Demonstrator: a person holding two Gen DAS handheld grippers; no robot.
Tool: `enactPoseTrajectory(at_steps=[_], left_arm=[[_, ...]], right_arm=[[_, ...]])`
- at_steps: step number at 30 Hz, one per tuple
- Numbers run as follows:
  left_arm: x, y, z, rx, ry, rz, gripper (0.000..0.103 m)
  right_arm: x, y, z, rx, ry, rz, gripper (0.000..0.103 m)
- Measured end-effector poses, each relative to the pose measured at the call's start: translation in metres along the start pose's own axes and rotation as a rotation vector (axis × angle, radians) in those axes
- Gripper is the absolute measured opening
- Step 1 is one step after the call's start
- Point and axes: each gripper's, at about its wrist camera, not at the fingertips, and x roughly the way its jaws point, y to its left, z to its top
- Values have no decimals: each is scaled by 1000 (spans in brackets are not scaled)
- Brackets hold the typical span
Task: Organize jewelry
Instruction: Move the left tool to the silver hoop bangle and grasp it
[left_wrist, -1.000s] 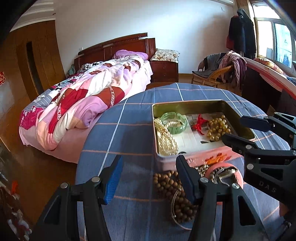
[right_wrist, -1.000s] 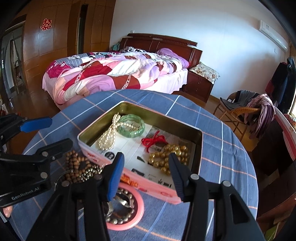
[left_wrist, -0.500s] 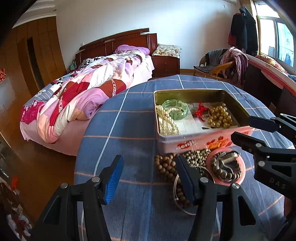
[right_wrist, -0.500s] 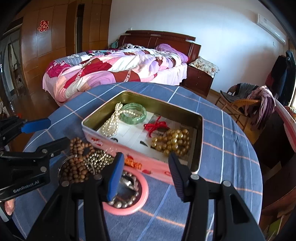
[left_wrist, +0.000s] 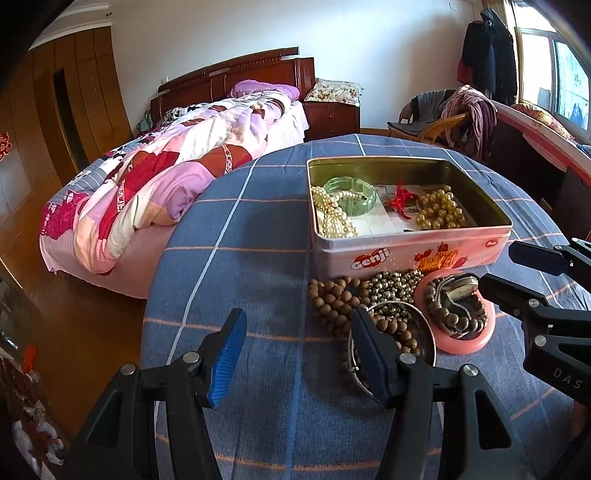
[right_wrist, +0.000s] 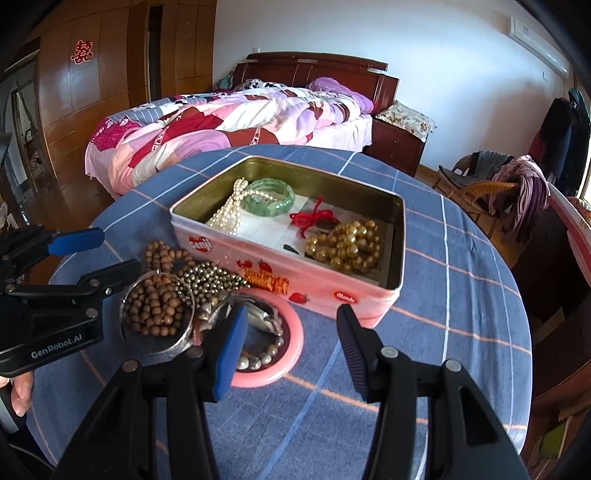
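A pink tin (left_wrist: 406, 254) (right_wrist: 221, 240) stands open on the blue checked table (left_wrist: 258, 258). It holds a pearl strand (left_wrist: 332, 218), a green bracelet (right_wrist: 269, 199), a red cord (right_wrist: 312, 218) and gold beads (left_wrist: 439, 212). In front of the tin lie wooden beads (left_wrist: 336, 299) (right_wrist: 155, 302), a metallic bead strand (left_wrist: 395, 284), a silver bangle (right_wrist: 173, 347) and a pink bangle (left_wrist: 465, 345) (right_wrist: 291, 343) ringing dark beads. My left gripper (left_wrist: 295, 332) (right_wrist: 107, 254) hovers open left of the pile. My right gripper (right_wrist: 291, 325) (left_wrist: 517, 269) hovers open over the pink bangle. Neither holds anything.
The round table's edge drops to a wooden floor on the left. A bed with a pink quilt (left_wrist: 166, 173) stands beyond it, and a wicker chair with clothes (right_wrist: 491, 184) at the back right. A person's fingers (right_wrist: 18, 391) hold the left gripper's handle.
Both grippers have drawn back a little from the tin, so the tin and the pile sit farther from the fingers. The jaws stand as wide as before.
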Motion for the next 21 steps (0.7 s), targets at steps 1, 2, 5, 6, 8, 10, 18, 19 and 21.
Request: enactPoseTrajectory(at_steps=[1,2,5,6,8,10,18,19,21], left_arm=[[1,1,-1,-1,2,0,60],[2,2,-2,-2,5,0,60],[4,2,-3,-3,9,0,60],[4,2,-3,-4,8,-1,60],[4,2,-3,-4,9,-1,60],[4,2,-3,-3,8,-3,60],[7,1,-4,4,12,-3,60],[7,1,-4,4,13,-3,60],[7,1,-4,7,14,-4,60]], right_arm=[[0,0,0,1,1,0,54],[1,0,0,2,2,0,54],[1,0,-2,4,6,2,54],[2,0,-3,5,7,2,54],[2,0,-3,7,6,2,54],[2,0,-4,8,8,2,54],[5,-2,-10,22,17,4,54],[5,-2,-10,24,18,4,54],[5,-4,-11,28,19,2,54]])
